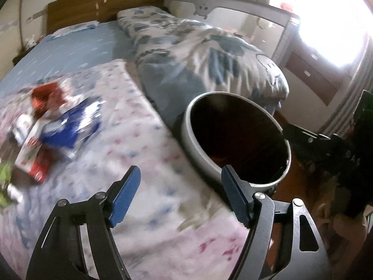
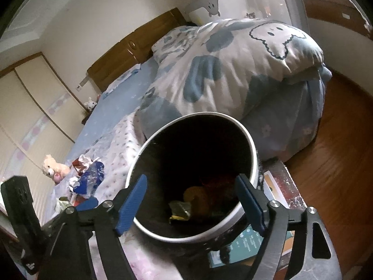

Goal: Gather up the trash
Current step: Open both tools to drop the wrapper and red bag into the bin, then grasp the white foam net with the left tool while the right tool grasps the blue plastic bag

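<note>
Both pairs of jaws stand spread with nothing between the blue pads. The right gripper [image 2: 190, 204] hangs over the mouth of the round white-rimmed waste bin with a dark inside [image 2: 253, 147], where a few crumpled scraps [image 2: 180, 211] already lie at the bottom. The left gripper [image 1: 180, 192] points across the pink-flowered bed cover [image 1: 144, 140], the bin just to its right. Far to the left on that cover sits the remaining litter — a crinkled blue foil wrapper [image 1: 70, 126], a red and white carton [image 1: 35, 163] and some red crumpled packaging [image 1: 45, 98], all close together and blurred. These look light and thin; the foil will likely crush and slip, so a pinch on a raised fold seems best, while the stiffer carton should be taken by an edge. Beyond lies a bunched blue-and-white quilt [image 2: 233, 70].
</note>
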Demonstrator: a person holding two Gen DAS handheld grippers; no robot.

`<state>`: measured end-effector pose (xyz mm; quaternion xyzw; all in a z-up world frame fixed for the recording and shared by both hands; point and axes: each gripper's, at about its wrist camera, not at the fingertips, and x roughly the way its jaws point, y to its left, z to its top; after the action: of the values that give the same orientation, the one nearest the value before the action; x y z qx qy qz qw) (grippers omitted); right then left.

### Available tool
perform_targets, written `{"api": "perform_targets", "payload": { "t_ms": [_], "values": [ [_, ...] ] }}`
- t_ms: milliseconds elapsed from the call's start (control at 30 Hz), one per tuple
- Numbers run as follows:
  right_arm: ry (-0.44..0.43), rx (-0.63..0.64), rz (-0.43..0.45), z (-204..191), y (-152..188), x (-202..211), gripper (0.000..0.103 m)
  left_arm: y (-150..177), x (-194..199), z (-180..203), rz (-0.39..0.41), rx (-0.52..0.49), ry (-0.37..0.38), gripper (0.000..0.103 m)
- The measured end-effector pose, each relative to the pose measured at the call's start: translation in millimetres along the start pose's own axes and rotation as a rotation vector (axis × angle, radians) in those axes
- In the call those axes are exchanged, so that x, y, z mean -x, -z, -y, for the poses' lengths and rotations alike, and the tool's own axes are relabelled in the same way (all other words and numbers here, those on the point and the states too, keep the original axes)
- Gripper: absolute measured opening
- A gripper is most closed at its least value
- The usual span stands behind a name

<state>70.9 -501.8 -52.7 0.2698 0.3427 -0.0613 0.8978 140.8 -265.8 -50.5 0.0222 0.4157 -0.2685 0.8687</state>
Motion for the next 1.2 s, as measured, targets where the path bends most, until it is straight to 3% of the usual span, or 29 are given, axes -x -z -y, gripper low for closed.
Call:
{"api": "perform_targets", "payload": {
  "t_ms": [167, 1200],
  "values": [
    [-0.029, 0.016, -0.003, -21, 10, 1, 0.085, 16, 19, -28, 0.014, 0.061, -0.029, 0.073],
    [-0.208, 0.218, -0.151, -179, 85, -46, 0.088, 99, 111, -190, 0.070, 0.382, -0.248, 0.073]
  ]
}}
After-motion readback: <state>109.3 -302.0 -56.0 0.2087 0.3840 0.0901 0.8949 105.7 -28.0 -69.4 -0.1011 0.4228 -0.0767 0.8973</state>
